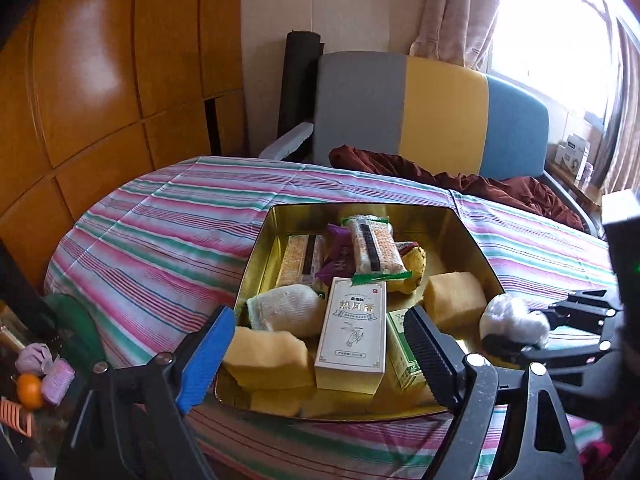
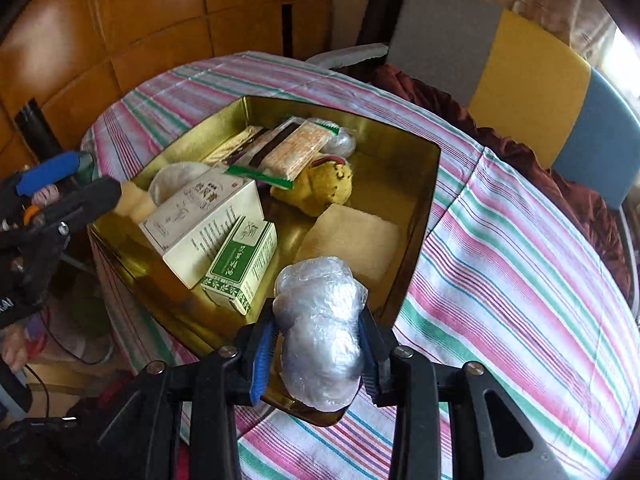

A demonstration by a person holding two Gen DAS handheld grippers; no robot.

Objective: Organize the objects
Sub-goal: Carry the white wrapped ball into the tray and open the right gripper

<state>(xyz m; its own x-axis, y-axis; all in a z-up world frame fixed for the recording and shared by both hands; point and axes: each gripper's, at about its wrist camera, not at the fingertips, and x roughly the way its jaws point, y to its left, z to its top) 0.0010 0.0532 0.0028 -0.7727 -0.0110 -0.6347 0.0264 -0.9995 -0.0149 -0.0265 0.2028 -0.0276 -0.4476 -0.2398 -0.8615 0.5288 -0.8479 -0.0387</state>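
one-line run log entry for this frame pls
phase: carry to tin | right gripper: shut on plastic-wrapped bundle, over tin near corner | left gripper: open, empty, over white box

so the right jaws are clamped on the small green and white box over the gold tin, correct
Not quite: the right gripper is clamped on a bundle of crumpled clear plastic wrap, over the gold tin. The right wrist view shows the green and white box lying inside.

We see a round table (image 1: 160, 232) under a pink, green and white striped cloth (image 2: 500, 248), filling the middle of both views. On the cloth, centre frame, sits an open gold tin (image 1: 256, 252).
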